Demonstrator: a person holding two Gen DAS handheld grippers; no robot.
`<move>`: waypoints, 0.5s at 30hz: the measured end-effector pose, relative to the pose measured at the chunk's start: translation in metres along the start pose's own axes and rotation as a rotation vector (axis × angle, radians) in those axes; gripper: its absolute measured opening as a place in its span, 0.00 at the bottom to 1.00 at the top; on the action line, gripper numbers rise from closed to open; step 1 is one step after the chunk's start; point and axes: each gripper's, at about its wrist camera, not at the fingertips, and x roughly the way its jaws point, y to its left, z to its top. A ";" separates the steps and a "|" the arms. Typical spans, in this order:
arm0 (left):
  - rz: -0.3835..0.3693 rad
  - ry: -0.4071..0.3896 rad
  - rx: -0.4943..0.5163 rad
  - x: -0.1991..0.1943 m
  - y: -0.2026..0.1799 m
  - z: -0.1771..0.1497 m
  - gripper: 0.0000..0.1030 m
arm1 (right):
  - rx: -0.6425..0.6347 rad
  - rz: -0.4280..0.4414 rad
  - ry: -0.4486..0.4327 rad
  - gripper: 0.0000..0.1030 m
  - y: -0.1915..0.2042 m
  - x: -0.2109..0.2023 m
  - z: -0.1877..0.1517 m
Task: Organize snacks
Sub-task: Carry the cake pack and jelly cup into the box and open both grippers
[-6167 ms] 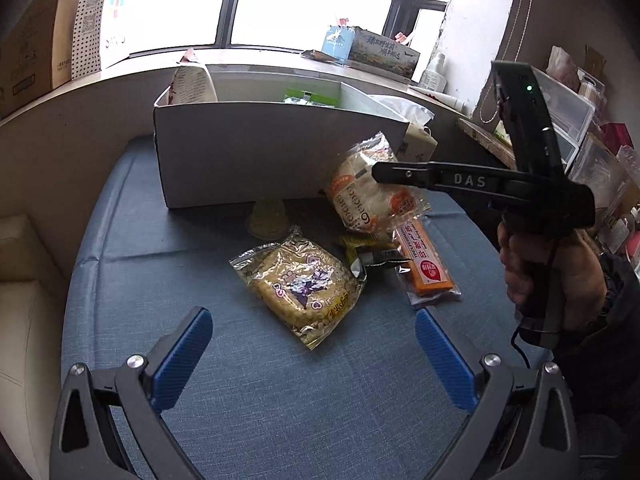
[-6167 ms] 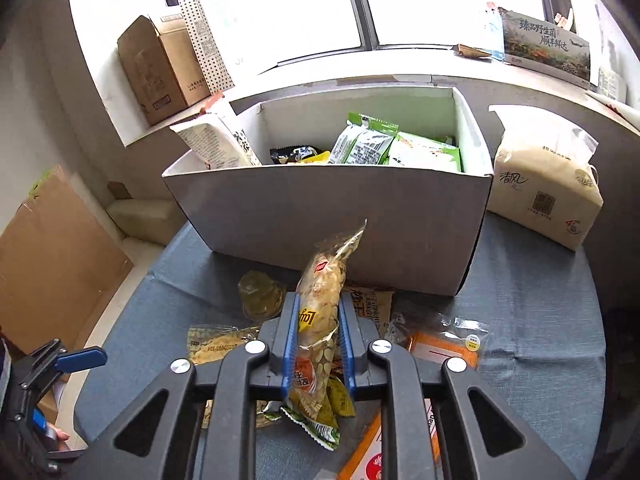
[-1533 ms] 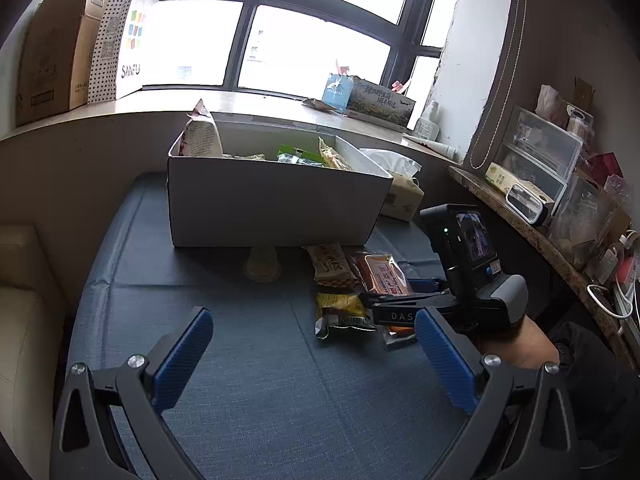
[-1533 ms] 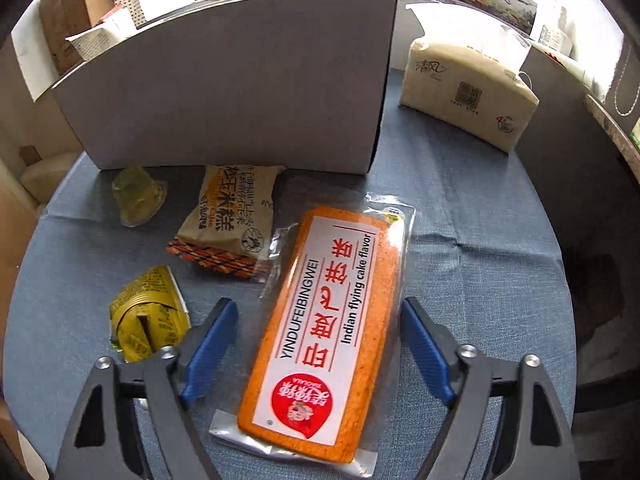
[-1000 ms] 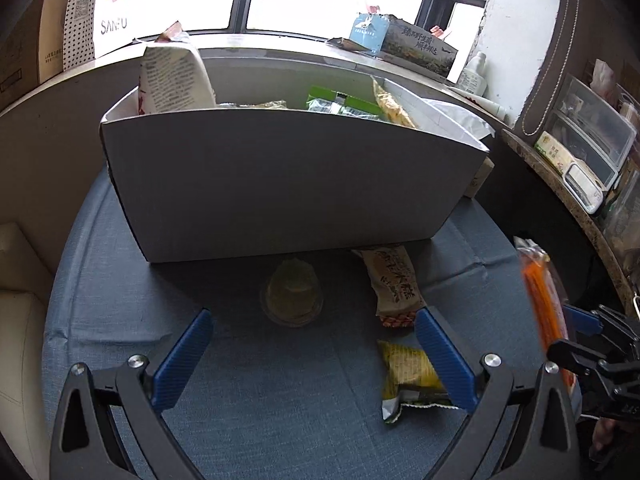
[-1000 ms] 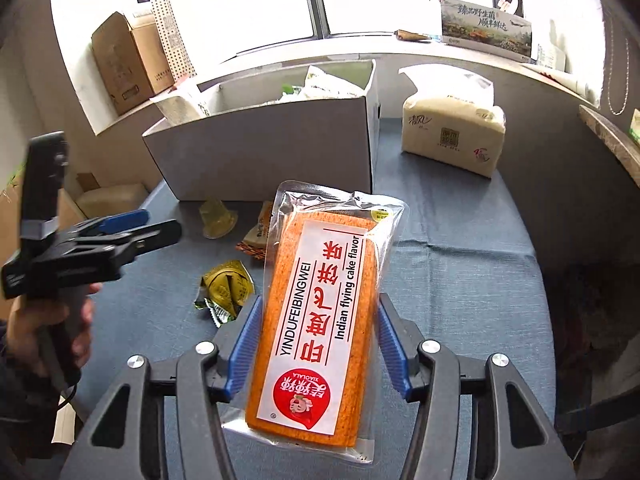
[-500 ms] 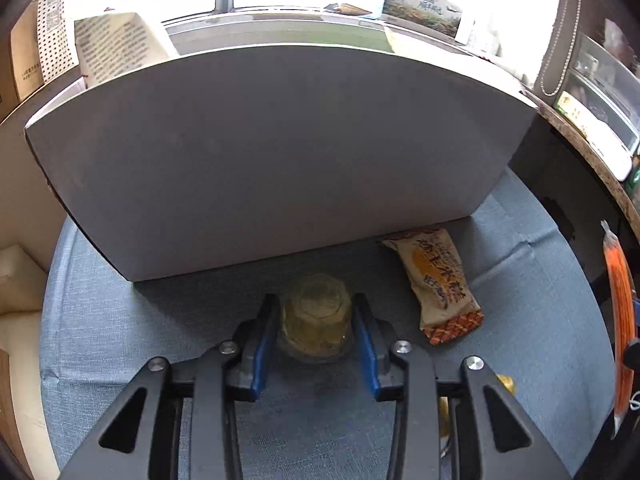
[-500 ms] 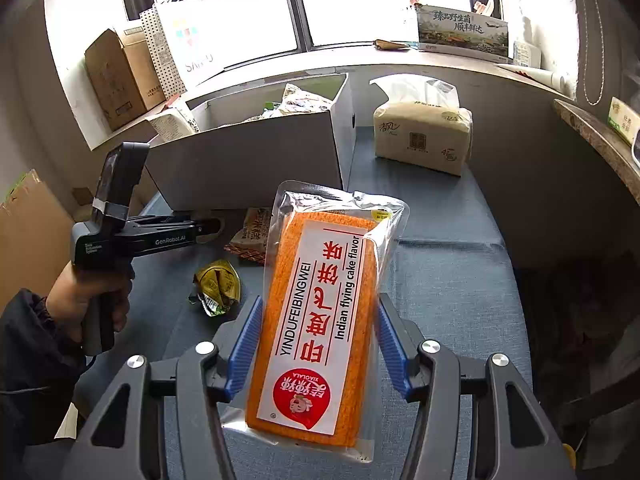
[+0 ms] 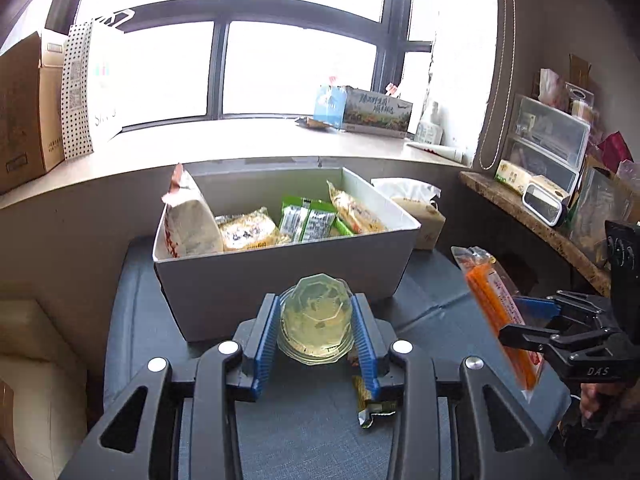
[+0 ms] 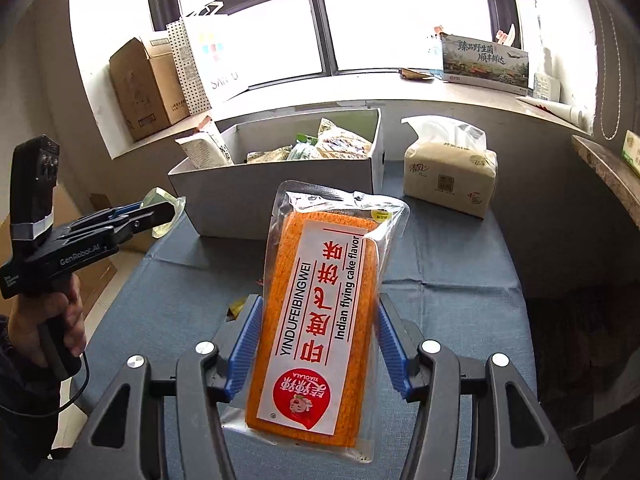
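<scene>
Both loads were up off the bench: left tongs (image 9: pixel 316 322) clamped the jelly cup (image 9: pixel 316 318), right tongs (image 10: pixel 316 334) gripped the orange cake pack (image 10: pixel 320 312), the box (image 9: pixel 280 276) just ahead awaiting drops.

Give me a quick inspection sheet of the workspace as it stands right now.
Surface: blue cloth table.
Job's things: white box part-filled with snacks; yellow packet on the table.
Clutter: tissue pack beside the box.
Grippers: left hand-held gripper shut on a jelly cup; right hand-held gripper shut on an orange cake pack.
Cables: one under the left hand.
Surroundings: window sill with cartons.
</scene>
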 end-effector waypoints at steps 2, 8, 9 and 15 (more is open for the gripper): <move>-0.003 -0.041 0.005 -0.008 -0.001 0.020 0.39 | -0.008 0.023 -0.016 0.58 0.003 -0.001 0.013; 0.013 -0.107 0.011 -0.003 0.017 0.077 0.39 | -0.029 0.075 -0.115 0.58 0.010 0.000 0.076; 0.019 -0.110 0.016 0.001 0.018 0.085 0.39 | -0.028 0.084 -0.123 0.58 0.010 0.003 0.087; 0.047 -0.050 -0.013 0.054 0.035 0.124 0.39 | 0.023 0.111 -0.093 0.58 0.003 0.050 0.161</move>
